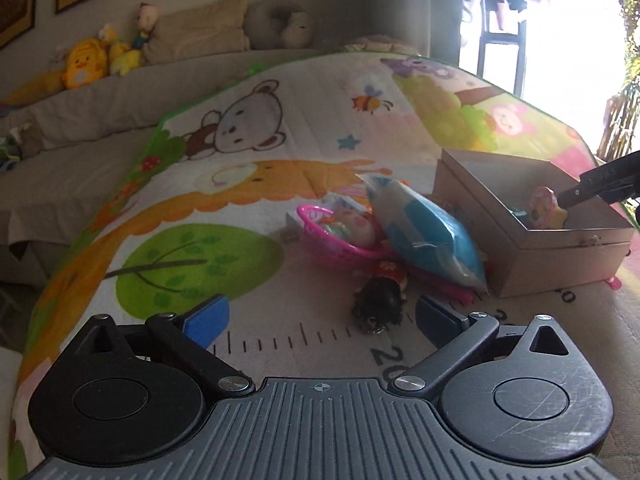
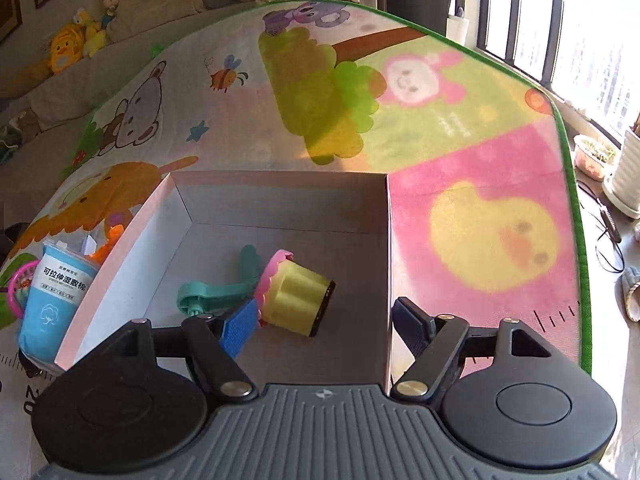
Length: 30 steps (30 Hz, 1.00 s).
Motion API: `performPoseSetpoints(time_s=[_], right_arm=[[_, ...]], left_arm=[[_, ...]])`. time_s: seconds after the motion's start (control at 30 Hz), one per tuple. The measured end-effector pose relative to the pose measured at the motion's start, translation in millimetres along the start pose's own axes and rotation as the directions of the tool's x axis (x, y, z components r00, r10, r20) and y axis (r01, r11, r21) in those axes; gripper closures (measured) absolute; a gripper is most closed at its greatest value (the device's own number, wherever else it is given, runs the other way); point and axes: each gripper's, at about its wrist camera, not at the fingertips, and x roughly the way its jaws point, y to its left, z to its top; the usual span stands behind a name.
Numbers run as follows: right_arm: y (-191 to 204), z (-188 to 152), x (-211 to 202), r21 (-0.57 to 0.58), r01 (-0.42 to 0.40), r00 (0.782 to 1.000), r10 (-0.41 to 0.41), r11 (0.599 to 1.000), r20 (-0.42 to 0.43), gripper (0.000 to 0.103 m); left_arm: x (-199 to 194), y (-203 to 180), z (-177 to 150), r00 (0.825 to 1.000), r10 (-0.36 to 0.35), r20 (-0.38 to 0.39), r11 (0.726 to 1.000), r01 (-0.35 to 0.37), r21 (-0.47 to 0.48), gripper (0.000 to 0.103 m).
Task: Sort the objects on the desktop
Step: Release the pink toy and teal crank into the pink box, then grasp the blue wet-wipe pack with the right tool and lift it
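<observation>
Fluted yellow cupcake toy [image 2: 294, 296] in cardboard box [image 2: 280, 200]

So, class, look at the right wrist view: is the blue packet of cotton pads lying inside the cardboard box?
No: the blue packet sits on the mat outside the box's left wall.

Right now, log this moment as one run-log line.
left gripper: open, empty, before doll | right gripper: open above box | cupcake toy, teal toy: in box
</observation>
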Motion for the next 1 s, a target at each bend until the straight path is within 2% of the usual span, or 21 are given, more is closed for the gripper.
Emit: performPoseSetpoints(time_s=[0.13, 0.2, 0.23, 0.27, 0.3, 0.37, 0.47, 0.53, 0.63, 0.7, 0.73, 0.8, 1.0], right_arm=[[23.4, 8.6, 5.7, -0.095, -0.034, 0.999, 0.036, 0.995, 0.016, 0.027], [46.6, 13.6, -7.2, -0.177, 0.078, 0.991, -0.057, 0.981, 0.121, 0.029], [60.5, 15.0, -18.3, -0.22, 0.105, 0.981, -0.064, 0.97, 0.184, 0.029], [75.1, 16.1, -30.0, -0.263, 0.079, 0.976, -0.021, 0.962, 0.217, 0.027], [89.3, 16.2, -40.7, -0.293, 0.019, 0.974, 0.048, 0.956, 0.222, 0.025], [119.2, 16.3, -53.3, -0.343, -0.109, 0.965, 0.182, 0.933, 0.189, 0.025], [167.4, 14.8, -47.7, -0.392, -0.244, 0.948, 0.303, 0.887, 0.094, 0.025], [194.8, 13.7, -31.7, -0.393, -0.283, 0.944, 0.326, 0.875, 0.047, 0.025], [225.5, 8.6, -5.0, -0.399, -0.295, 0.947, 0.322, 0.868, 0.0, 0.028], [239.6, 1.6, 7.0, -0.436, -0.298, 0.948, 0.317, 0.849, -0.03, 0.05], [243.4, -3.2, 10.6, -0.452, -0.292, 0.951, 0.304, 0.843, -0.047, 0.054], [242.8, -13.1, 7.3, -0.467, -0.292, 0.951, 0.304, 0.835, -0.052, 0.055], [210.8, -52.3, -37.0, -0.469, -0.429, 0.901, 0.402, 0.772, -0.162, 0.055]], left_arm=[[4.2, -0.8, -1.9, 0.999, 0.031, -0.034, 0.999, -0.031, -0.014, 0.0], [6.1, -1.5, -4.0, 0.997, 0.054, -0.06, 0.998, -0.055, -0.007, 0.0], [8.0, -1.1, -5.3, 0.994, 0.074, -0.078, 0.997, -0.074, -0.003, 0.0], [9.0, -0.1, -6.3, 0.991, 0.093, -0.092, 0.996, -0.093, -0.001, 0.0], [9.7, 1.5, -6.7, 0.989, 0.106, -0.1, 0.994, -0.107, -0.004, 0.0], [10.3, 5.5, -7.0, 0.987, 0.12, -0.11, 0.992, -0.122, -0.012, 0.0], [10.7, 9.9, -6.6, 0.981, 0.142, -0.129, 0.989, -0.146, -0.021, 0.0], [8.9, 12.1, -7.7, 0.98, 0.14, -0.138, 0.989, -0.146, -0.028, 0.0], [6.1, 15.5, -10.6, 0.98, 0.128, -0.154, 0.99, -0.135, -0.039, 0.0], [3.9, 17.0, -12.7, 0.981, 0.12, -0.154, 0.991, -0.127, -0.038, 0.0], [2.5, 17.9, -13.5, 0.981, 0.117, -0.152, 0.992, -0.124, -0.038, 0.0], [-1.3, 22.2, -14.6, 0.984, 0.107, -0.143, 0.992, -0.116, -0.05, 0.0], [-11.8, 32.0, -19.3, 0.992, 0.053, -0.119, 0.994, -0.064, -0.09, 0.0]])
